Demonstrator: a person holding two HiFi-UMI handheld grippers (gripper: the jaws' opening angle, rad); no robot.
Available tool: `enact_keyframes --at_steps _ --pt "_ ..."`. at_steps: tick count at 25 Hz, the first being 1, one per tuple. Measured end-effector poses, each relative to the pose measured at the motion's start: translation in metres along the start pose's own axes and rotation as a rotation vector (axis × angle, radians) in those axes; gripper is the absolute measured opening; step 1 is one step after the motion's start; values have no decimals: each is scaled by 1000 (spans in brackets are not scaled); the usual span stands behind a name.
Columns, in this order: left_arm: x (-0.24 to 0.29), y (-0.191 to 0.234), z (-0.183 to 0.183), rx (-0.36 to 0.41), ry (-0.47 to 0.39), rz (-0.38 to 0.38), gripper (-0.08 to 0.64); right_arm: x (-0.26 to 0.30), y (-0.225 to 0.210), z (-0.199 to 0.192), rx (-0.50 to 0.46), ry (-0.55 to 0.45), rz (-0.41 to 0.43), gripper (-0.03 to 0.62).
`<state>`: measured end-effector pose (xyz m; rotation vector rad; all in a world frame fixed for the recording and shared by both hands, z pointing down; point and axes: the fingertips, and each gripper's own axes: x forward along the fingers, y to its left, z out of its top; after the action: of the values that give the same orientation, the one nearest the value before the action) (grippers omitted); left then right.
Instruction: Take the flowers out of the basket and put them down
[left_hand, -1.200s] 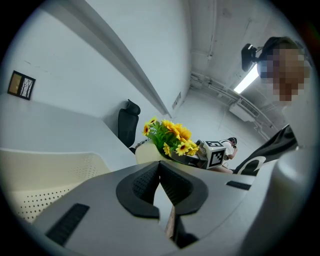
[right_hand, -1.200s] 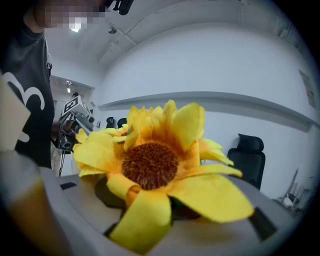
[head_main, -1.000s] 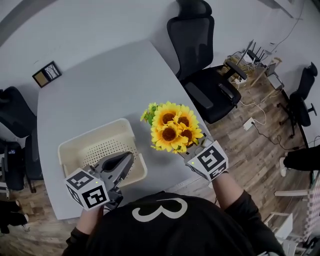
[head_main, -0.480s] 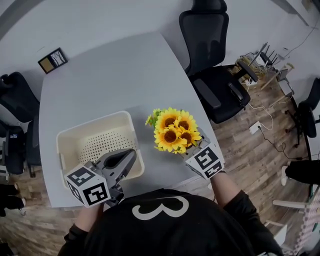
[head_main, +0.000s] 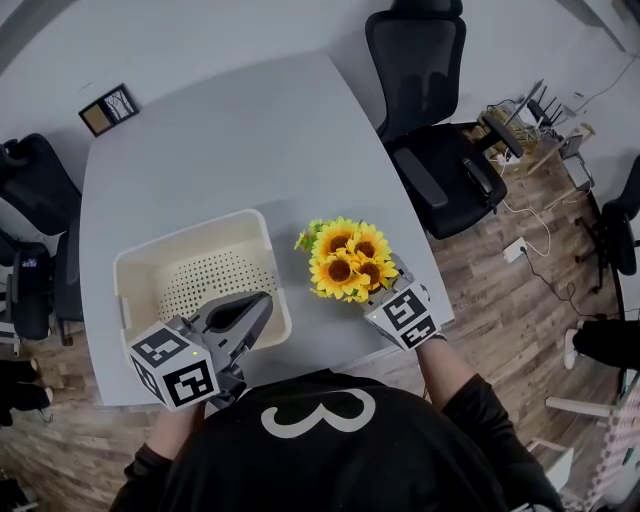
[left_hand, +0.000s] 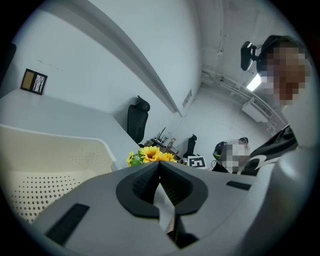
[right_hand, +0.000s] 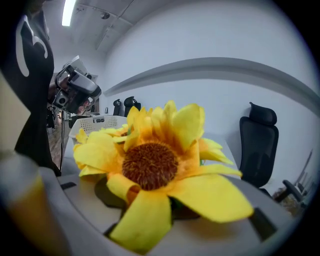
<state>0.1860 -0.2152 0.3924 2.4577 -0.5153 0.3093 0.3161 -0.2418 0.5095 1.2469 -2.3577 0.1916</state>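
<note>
Clamping the sunflowers (head_main: 347, 262) by their stems, the right tool (head_main: 380, 295) held the blooms ahead of itself over the worktop (head_main: 250, 140), with the basket (head_main: 190, 240) to its left.

sunflowers (right_hand: 150, 165) masking right claw (head_main: 385, 297), stems hidden

**Operator:** Where is the head view set?
**Technician:** Above the person, facing steeply down on the table (head_main: 220, 150). It is the farthest view and takes in the chairs (head_main: 420, 60) around it.
**Operator:** And the left gripper view?
**Technician:** Low on the left gripper (left_hand: 159, 164), facing along its jaws over the basket (left_hand: 55, 160) toward the wall (left_hand: 100, 65). The flowers (left_hand: 150, 154) show small beyond.
**Operator:** The right gripper view?
**Technician:** On the right gripper (head_main: 380, 291), so near the flowers that one fills the frame.
**Operator:** Shared ground?
**Technician:** Flowers and basket appear in all three views.
</note>
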Motion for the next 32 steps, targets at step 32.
enact_keyframes --at_steps 32 --pt "-9 -6 -8 -2 -7 58 12 5 0 -22 212 -30 76 271"
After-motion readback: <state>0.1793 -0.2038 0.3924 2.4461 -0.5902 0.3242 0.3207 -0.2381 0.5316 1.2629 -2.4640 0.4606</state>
